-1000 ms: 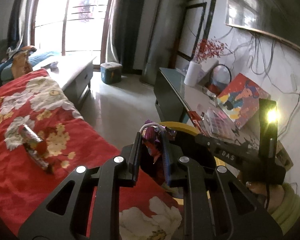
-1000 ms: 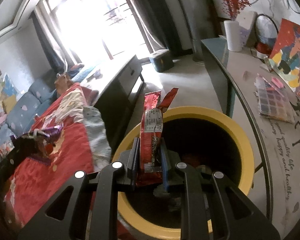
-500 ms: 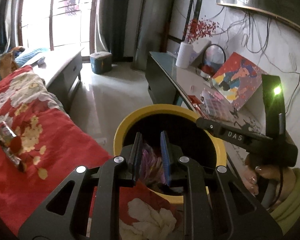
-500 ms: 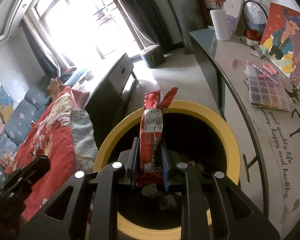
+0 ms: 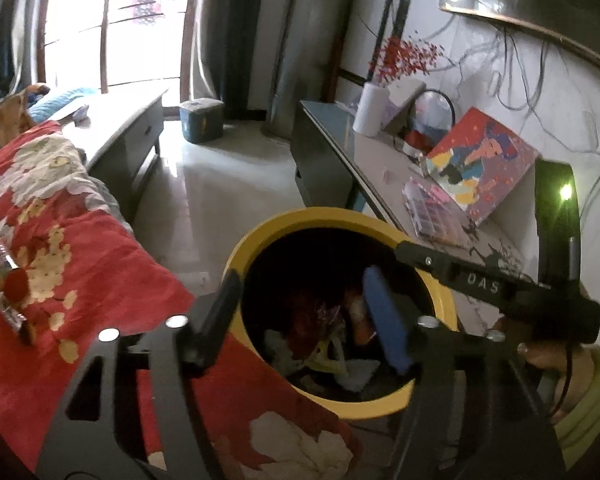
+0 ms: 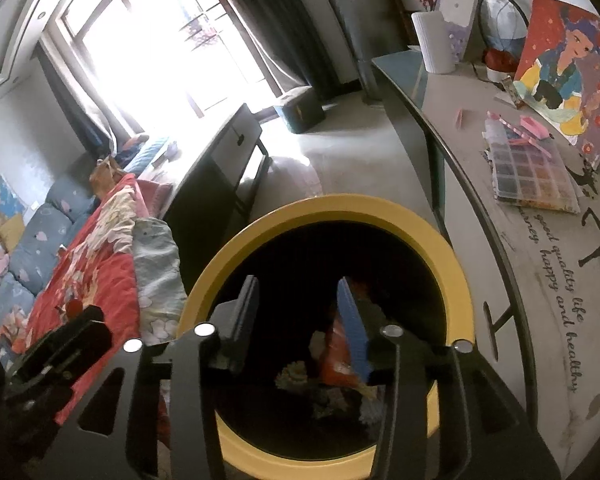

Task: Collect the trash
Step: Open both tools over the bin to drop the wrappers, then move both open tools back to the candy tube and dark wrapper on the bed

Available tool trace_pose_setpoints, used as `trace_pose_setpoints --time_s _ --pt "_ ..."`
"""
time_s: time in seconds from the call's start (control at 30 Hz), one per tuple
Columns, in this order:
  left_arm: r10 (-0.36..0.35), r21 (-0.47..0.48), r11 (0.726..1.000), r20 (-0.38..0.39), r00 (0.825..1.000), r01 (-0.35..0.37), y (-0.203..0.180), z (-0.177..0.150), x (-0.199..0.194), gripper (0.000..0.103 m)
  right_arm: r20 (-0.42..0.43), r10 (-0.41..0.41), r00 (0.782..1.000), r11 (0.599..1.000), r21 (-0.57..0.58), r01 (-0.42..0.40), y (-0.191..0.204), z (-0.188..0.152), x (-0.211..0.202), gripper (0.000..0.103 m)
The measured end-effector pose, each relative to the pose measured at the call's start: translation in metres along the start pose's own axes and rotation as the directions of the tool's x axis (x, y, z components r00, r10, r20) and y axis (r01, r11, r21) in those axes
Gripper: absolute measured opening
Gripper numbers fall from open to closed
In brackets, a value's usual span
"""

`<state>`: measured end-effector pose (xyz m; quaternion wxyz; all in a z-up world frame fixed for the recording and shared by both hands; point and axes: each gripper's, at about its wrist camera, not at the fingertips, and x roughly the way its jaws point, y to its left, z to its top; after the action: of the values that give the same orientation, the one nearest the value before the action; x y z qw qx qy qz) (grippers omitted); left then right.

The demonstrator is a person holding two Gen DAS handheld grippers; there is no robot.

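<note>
Both claws spread wide, empty, over upright yellow bin [image 6: 456, 280], mouth upward

"DAS" on right gripper [image 5: 480, 280]

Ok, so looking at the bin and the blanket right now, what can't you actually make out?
- Yellow bin: contents dark and jumbled in both views; single wrappers can't be told apart.
- Bin's near rim: covered by the left gripper and right gripper, jaws open.
- Wrappers on the red blanket: blurred, cut by the left edge.
</note>
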<state>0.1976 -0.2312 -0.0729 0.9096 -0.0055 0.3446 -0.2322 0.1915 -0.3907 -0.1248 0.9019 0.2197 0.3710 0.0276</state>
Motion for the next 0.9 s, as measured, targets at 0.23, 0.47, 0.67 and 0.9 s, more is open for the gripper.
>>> trace_pose_setpoints --time_s 0.23,0.47,0.67,0.9 --pt "0.038 -0.042 0.998 0.056 0.998 -0.036 0.010 0.007 -0.018 0.090 0.015 0.008 1.000 1.000 -0.021 -0.008 0.011 0.001 -0.004 0.049" --pt "0.088 -0.101 0.992 0.100 0.991 -0.078 0.028 0.012 -0.038 0.092 0.032 0.033 0.999 0.997 -0.067 -0.031 0.035 0.001 -0.012 0.052" --pt "0.125 -0.148 0.983 0.134 0.983 -0.105 0.045 0.014 -0.054 0.092 0.044 0.067 0.997 0.991 -0.115 -0.062 0.061 -0.002 -0.017 0.055" --pt "0.168 -0.197 0.971 0.169 0.971 -0.134 0.067 0.014 -0.075 0.092 0.044 0.103 0.994 0.981 -0.172 -0.094 0.087 -0.007 -0.020 0.059"
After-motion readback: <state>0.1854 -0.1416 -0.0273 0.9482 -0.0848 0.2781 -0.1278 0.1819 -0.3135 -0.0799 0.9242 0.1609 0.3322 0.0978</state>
